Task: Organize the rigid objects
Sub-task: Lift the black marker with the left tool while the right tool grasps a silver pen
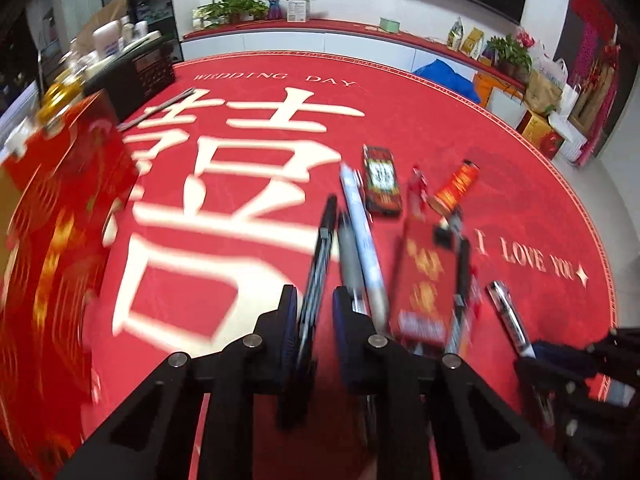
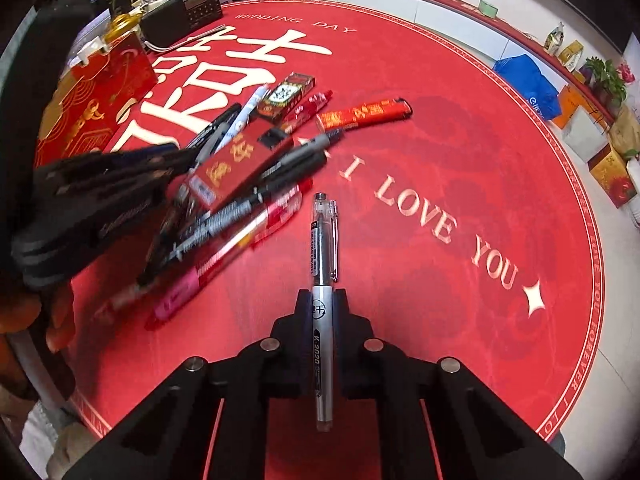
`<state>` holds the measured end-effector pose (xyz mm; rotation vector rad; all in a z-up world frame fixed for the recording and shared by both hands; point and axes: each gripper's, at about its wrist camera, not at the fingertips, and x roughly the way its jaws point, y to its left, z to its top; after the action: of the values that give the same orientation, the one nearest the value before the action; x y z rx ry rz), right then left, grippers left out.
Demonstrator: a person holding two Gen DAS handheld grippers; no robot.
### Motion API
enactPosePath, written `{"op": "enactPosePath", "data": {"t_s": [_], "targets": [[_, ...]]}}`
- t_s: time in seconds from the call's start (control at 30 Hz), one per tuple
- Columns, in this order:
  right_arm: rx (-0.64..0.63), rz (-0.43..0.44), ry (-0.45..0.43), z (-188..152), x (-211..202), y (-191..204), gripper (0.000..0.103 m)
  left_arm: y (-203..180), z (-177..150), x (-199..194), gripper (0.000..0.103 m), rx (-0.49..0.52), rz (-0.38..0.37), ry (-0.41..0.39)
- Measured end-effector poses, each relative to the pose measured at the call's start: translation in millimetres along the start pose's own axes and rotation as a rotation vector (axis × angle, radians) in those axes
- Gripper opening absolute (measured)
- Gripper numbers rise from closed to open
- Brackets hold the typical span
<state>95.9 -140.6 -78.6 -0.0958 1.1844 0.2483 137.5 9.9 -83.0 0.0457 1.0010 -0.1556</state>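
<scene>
Pen marked "K-2020" (image 2: 322, 320) sits clamped in right claw (image 2: 323, 294); left claw (image 1: 314, 300) pinches black pen (image 1: 318, 256).

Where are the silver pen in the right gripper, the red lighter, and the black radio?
silver pen (image 2: 322, 320): right wrist view, barrel between the pads.
red lighter (image 2: 366, 114): right wrist view, mid-body.
black radio (image 2: 182, 18): right wrist view, front face.

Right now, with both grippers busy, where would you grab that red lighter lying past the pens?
Take the lighter across its middle, from above. It lies flat on the red mat, apart from the pen pile, with both long sides bare. Its black head points right, so set the fingers across the narrow width.
</scene>
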Motion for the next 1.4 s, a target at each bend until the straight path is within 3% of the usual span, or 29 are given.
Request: {"op": "enactPosePath", "data": {"t_s": [0.1,0.4,0.43,0.6,0.73,1.1,1.4], "targets": [[-0.005,0.005,-0.009,-4.9,-2.1,-2.2,0.012,-5.6,-9.1,-5.4,0.02,0.031,0.03,-0.023],[-0.025,-0.003,0.006,-2.7,-1.5,-0.6,0.012,-9.4,16.9,11.7,0.019,0.092,0.034,-0.015],[-0.031,-0.007,0.006,-2.4,-1.2,0.0,0.012,-8.5,15.4,10.9,0.01,0.076,0.02,-0.015],[0.021,0.053,-0.048,-11.8,-7.5,-5.4,0.011,-0.3,-1.8,-1.2,0.009,-0.025,0.02,-0.018],[0.051,0.096,-0.127,-18.2,-23.8,-11.0,0.011,8.8,-15.4,-29.0,0.009,-0.099,0.025,-0.064],[0.136,0.178,-0.227,-25.8,-56.5,-25.2,0.011,-15.9,-38.3,-81.4,0.009,-0.111,0.134,-0.128],[0.116,0.163,-0.27,-40.6,-75.5,-16.8,0.011,-27.6,-57.2,-102.8,0.01,-0.142,0.133,-0.14]]}}
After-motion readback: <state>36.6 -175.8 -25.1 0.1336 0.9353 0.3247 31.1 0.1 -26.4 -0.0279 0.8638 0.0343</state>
